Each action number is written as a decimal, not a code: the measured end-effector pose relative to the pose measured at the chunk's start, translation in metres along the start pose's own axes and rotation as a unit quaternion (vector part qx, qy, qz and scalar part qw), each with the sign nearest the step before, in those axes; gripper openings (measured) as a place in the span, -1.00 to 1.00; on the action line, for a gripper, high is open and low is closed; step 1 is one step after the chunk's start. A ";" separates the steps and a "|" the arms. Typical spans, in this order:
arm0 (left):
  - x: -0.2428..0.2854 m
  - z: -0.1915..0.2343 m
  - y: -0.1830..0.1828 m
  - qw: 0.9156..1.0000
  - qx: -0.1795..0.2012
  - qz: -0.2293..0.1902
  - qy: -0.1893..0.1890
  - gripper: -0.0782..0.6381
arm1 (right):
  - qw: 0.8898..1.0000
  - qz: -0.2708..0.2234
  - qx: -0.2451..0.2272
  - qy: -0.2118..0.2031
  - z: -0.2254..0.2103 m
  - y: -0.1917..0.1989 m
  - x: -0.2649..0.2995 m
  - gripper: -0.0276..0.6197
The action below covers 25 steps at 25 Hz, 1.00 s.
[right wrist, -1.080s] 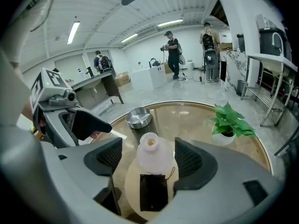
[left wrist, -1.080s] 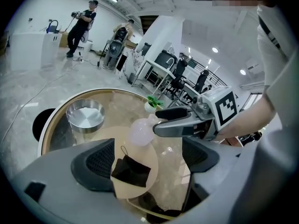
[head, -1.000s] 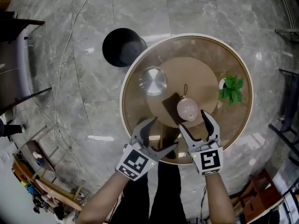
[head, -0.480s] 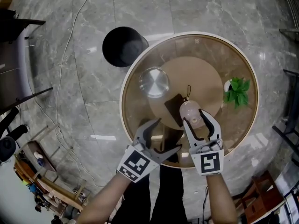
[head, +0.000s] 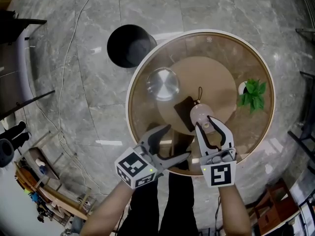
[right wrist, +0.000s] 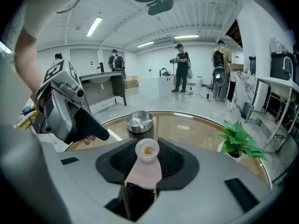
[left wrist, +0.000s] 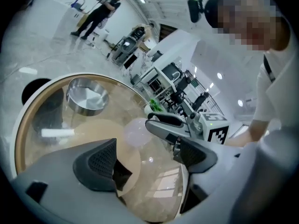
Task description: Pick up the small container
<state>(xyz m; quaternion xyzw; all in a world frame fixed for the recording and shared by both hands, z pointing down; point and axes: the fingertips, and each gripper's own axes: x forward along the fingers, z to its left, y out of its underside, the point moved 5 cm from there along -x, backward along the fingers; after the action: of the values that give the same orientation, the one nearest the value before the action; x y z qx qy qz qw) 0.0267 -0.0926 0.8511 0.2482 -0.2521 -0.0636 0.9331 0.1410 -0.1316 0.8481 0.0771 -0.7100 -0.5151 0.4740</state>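
Just-closing jaws of the right hand-held gripper (head: 207, 124) clamped on the small container (right wrist: 145, 171) between them

Glossy glass tabletop (head: 221, 58); shiny metal bowl (head: 162, 84); container (head: 200, 116) seemingly plastic.

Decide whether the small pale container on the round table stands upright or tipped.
Upright: the small container shows its open mouth on top, body below.
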 end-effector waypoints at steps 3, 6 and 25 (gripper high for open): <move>-0.003 0.008 -0.002 0.997 -0.075 -0.029 0.019 0.42 | 1.000 -0.007 0.012 -0.006 0.001 -0.004 0.002 -0.46; -0.003 0.010 -0.010 0.989 -0.133 -0.061 0.034 0.42 | 1.000 -0.007 0.020 -0.016 0.002 -0.008 0.001 -0.47; 0.032 0.021 -0.020 0.848 -0.441 -0.231 0.180 0.66 | 0.998 0.005 0.025 -0.062 0.009 -0.036 -0.018 -0.47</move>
<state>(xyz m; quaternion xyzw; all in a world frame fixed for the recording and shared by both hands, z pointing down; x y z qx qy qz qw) 0.0439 -0.1263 0.8711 -0.1313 0.0399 -0.3359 0.9318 0.1299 -0.1313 0.8083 0.0535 -0.7507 -0.4991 0.4295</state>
